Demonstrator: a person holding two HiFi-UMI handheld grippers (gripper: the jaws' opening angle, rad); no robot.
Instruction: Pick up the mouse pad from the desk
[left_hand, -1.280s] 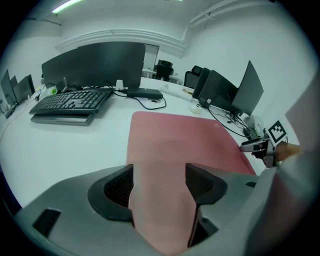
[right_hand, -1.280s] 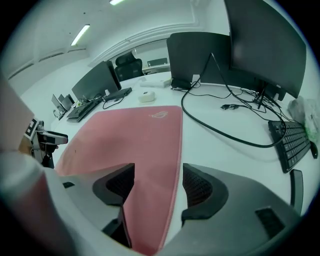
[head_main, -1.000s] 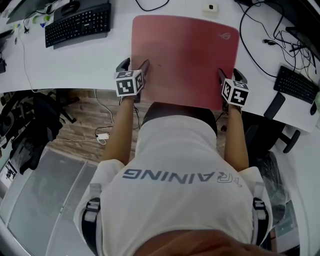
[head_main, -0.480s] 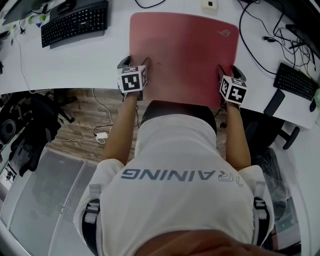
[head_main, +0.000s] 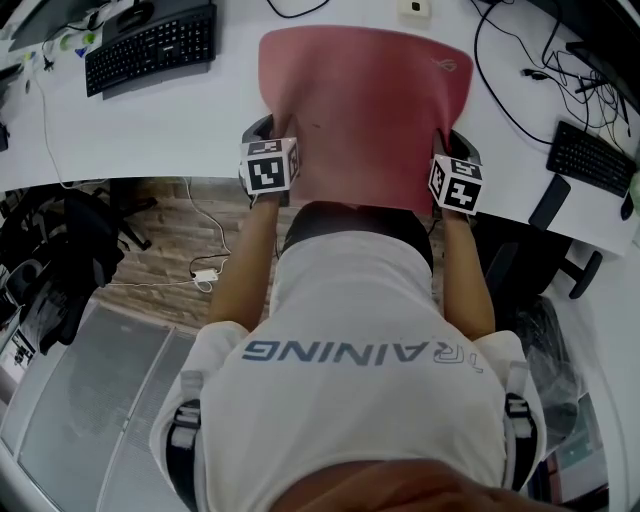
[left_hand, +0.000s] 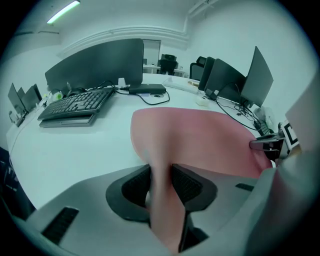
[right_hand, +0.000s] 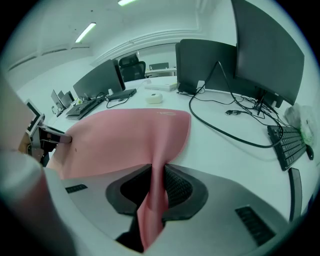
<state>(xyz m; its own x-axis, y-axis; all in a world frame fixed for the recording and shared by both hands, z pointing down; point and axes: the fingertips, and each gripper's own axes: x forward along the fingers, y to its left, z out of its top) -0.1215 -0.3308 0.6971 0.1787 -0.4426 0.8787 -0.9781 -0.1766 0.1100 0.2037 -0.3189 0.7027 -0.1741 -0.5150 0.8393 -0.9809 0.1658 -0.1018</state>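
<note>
Presently, your left gripper (left_hand: 161, 184) had just closed on the mouse pad (head_main: 365, 110) at its near left edge; item judged thin, soft, light, buckling at both grips, far part resting on the desk (head_main: 160, 120); your right gripper (right_hand: 156, 187) had just clamped its near right edge.

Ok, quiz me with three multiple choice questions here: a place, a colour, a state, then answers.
1. Where do the left gripper and right gripper hold the mouse pad? A) its side edges, one each B) both far edge C) both middle
2. The mouse pad's colour? A) black B) red C) blue
3. The left gripper is: A) open, empty B) shut on a cable C) shut on the mouse pad
1 A: the head view shows one on each side edge. 2 B: it looks red in every view. 3 C: both grippers' jaws have just been closing, and the mouse pad is pinched between them.
</note>
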